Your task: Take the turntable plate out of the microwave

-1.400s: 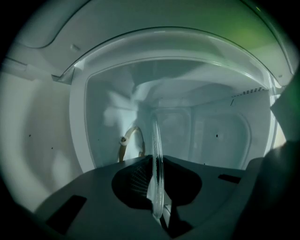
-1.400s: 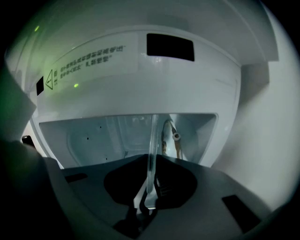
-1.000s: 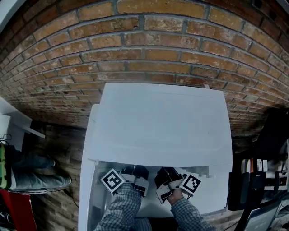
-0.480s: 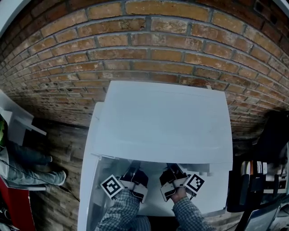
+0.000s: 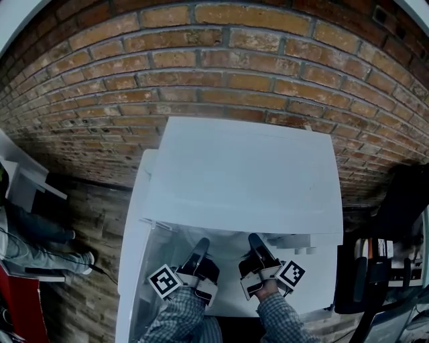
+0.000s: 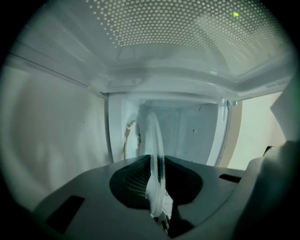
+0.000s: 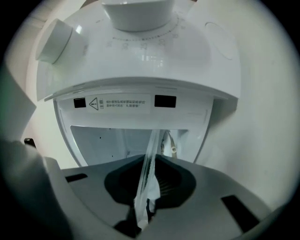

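- Turntable plate [image 6: 153, 154]: clear glass, seen edge-on in both gripper views, at the mouth of the microwave [image 5: 241, 174] cavity with its far part reaching into the cavity.
- Left gripper [image 5: 201, 246]: clamped on the plate's near rim, which sits between its pads; its jaws have just been easing apart a little. It points level into the cavity and is rolled onto its side, so the dotted screen of the open door [image 6: 187, 28] fills the top of its own view.
- Right gripper [image 5: 257, 242]: also clamped on the rim [image 7: 149, 159], just beside the left one; its jaws have just been closing on the glass. It points level and is rolled the other way, with the control knobs [image 7: 136, 14] at the top of its view.
- Forearms in checked sleeves [image 5: 181, 311] come in side by side from the bottom edge of the head view, marker cubes facing outward.
- Microwave stands against a brick wall [image 5: 201, 67], door swung out to the left.
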Tool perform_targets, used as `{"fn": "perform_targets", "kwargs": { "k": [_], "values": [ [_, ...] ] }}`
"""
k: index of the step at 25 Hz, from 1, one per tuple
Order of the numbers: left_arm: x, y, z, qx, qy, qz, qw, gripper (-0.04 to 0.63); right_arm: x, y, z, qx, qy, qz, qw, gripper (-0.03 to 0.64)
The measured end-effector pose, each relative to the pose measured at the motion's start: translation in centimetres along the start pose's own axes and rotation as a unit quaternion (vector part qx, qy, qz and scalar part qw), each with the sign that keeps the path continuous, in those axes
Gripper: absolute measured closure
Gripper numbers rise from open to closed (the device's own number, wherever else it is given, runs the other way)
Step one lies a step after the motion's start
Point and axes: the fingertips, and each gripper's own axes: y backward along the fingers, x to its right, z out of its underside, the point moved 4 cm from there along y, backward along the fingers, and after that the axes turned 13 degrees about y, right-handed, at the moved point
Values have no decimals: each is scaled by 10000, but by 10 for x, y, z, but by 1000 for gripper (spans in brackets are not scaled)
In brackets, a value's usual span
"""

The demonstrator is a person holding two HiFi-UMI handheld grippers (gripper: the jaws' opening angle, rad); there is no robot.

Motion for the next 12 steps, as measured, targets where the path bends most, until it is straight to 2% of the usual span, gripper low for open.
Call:
{"fn": "perform_targets", "kwargs": {
  "k": [12],
  "values": [
    [14, 32, 14, -75, -8, 178, 9998, 552, -26, 31, 16, 236, 221, -129, 9994, 569]
  ]
}}
